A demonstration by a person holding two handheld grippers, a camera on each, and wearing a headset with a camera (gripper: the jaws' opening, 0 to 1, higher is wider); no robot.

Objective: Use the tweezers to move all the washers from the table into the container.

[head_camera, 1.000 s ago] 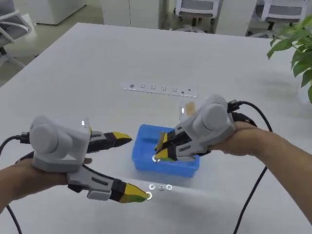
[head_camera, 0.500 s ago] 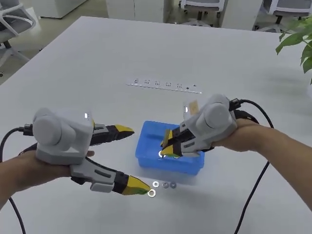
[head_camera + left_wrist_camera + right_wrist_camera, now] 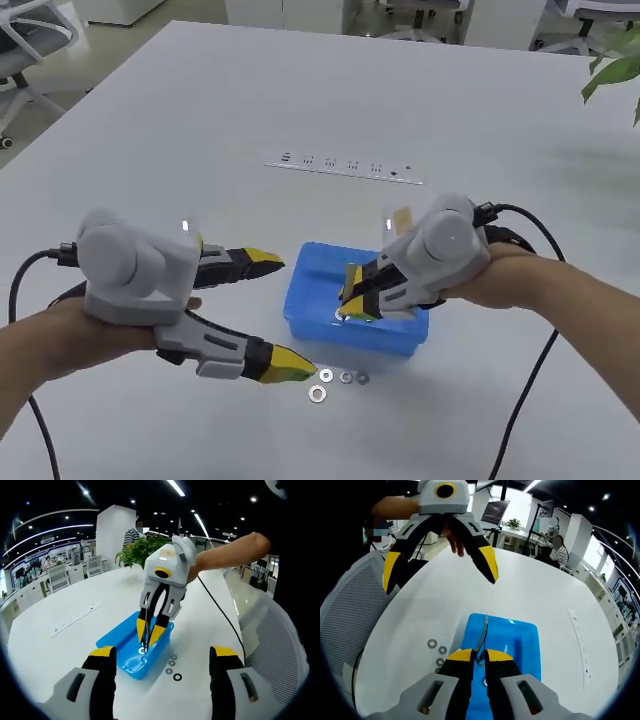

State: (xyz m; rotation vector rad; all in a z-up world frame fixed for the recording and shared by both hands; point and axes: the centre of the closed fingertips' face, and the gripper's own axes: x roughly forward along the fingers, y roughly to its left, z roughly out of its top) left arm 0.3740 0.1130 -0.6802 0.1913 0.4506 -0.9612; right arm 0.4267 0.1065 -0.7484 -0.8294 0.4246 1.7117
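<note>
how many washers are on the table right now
4. Three washers lie in a row on the table in front of the container; the fourth sits just nearer the person. Others may be hidden from view.

The left gripper [image 3: 290, 316] and right gripper [image 3: 352, 307] are grey, yellow-tipped, with black cables [image 3: 503, 209].

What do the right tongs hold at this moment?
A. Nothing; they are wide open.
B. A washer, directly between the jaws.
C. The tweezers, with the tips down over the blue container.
C: the right tongs are shut on the tweezers, whose thin tips reach down over the blue container.
</note>
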